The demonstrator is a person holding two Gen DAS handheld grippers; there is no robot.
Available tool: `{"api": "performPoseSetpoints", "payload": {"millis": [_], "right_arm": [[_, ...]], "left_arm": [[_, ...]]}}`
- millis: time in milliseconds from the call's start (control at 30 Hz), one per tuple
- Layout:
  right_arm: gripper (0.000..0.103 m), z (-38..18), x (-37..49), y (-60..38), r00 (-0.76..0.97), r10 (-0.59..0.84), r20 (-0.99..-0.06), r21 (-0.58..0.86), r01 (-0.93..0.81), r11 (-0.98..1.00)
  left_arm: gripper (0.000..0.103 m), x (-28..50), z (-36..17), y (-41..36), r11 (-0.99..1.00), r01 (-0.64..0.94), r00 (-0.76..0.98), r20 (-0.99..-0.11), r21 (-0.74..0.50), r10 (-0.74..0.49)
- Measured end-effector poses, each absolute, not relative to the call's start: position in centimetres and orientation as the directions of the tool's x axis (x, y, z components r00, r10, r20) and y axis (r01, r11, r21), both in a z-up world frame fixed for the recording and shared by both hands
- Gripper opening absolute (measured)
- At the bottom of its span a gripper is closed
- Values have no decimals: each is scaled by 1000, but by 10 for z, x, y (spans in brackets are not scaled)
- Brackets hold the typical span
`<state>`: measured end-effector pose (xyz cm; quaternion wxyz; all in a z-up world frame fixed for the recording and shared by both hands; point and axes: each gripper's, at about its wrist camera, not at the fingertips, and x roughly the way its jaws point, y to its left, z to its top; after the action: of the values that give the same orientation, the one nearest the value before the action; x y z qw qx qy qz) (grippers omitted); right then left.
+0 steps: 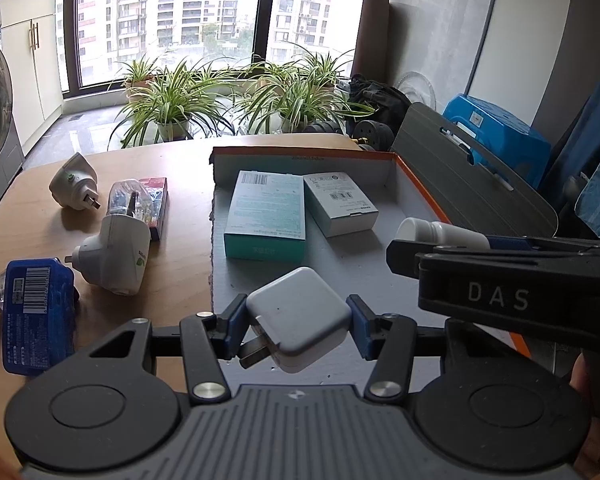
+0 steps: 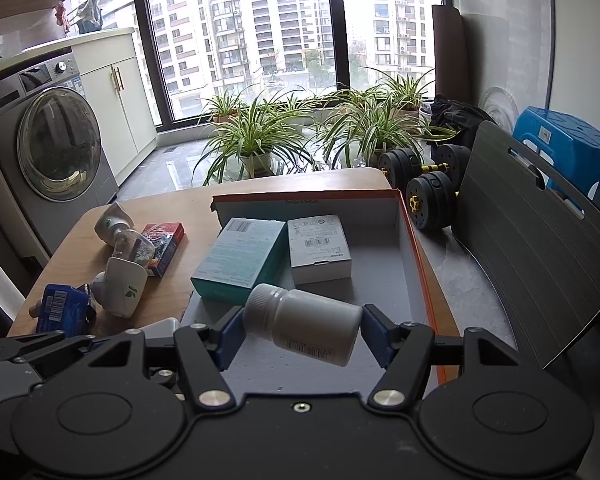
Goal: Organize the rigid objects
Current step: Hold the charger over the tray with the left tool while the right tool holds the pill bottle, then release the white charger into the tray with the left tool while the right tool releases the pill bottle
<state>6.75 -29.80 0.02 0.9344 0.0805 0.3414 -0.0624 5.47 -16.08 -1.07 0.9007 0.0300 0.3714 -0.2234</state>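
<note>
White plastic fills both grips. The left gripper (image 1: pixel 298 326) is clamped on a white charger (image 1: pixel 298 320), its blue pads pressing the block's two sides; the block sits tilted, and its metal prongs point down and to the left of the left wrist view, toward the near edge of the tray. It hangs over the grey floor of the orange-rimmed box tray (image 1: pixel 420 184), near the front left corner.

The right gripper (image 2: pixel 302 330) is clamped on a white pill bottle (image 2: pixel 304 320). The bottle lies crosswise between the pads, long axis running side to side and sloping down to the right; its ribbed cap points left against the left pad, its base meets the right pad, and a barcode label shows on its underside. It hangs over the tray's front part.

Inside the tray, a teal box (image 1: pixel 266 216) and a white box (image 1: pixel 340 202) lie flat side by side, long axes running away from the cameras. On the wooden table (image 1: pixel 180 248) left of the tray lie two white plug-in units, a red packet and a blue pack (image 1: pixel 36 316).
</note>
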Motion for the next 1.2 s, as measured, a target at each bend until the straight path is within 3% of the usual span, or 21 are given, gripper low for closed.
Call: {"api": "performPoseSetpoints", "payload": {"millis": [1200], "right_arm": [[76,-13,99,-303,731,-69,-679,92,178,980]], "left_arm": [[53,72,-22,-168,889,444,597,-702,-114,-389]]}}
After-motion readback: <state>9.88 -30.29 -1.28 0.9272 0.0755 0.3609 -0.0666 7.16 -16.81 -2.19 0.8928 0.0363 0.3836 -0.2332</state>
